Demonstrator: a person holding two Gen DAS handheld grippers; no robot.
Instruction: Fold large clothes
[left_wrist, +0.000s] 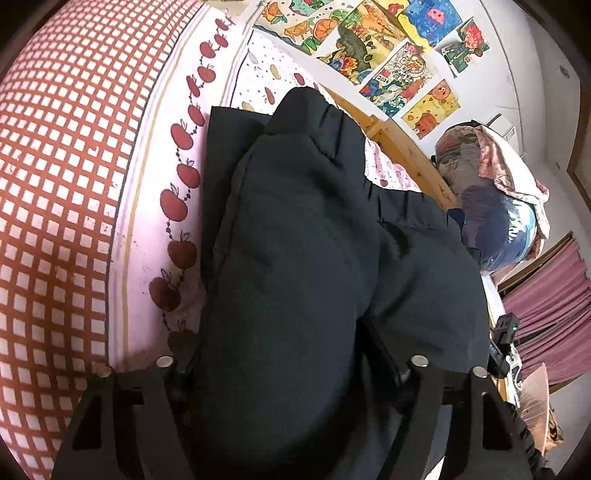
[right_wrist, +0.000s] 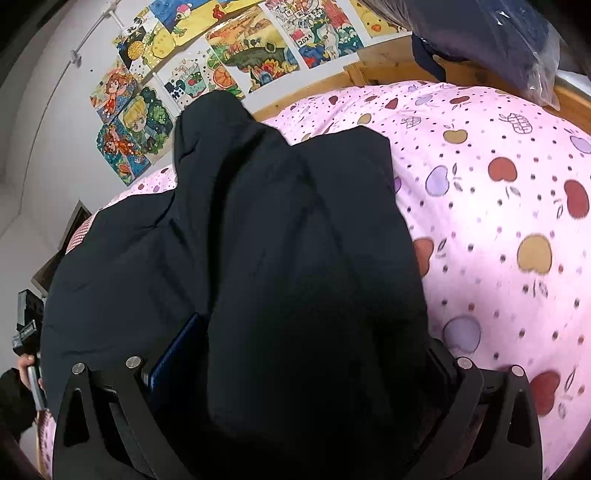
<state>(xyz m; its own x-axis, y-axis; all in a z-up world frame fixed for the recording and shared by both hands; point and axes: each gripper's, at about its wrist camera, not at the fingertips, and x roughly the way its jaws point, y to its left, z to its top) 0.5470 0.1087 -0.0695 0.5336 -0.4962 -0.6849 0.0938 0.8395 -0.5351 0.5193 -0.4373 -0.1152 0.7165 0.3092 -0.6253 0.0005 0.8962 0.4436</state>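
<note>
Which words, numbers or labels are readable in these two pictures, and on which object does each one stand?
"2024": on one coloured drawing taped to the wall behind the bed, legible in the right wrist view.
"2024" probably, last digit blurred: the same drawing in the left wrist view.
Other drawings: no readable text.
Dark garment, apple-print bedding, bagged bundle: no labels visible.

Left hand-held gripper (left_wrist: 291, 369): black angular frame, silver round bolts. Right hand-held gripper (right_wrist: 295, 365): same, blue finger (right_wrist: 177, 350).
</note>
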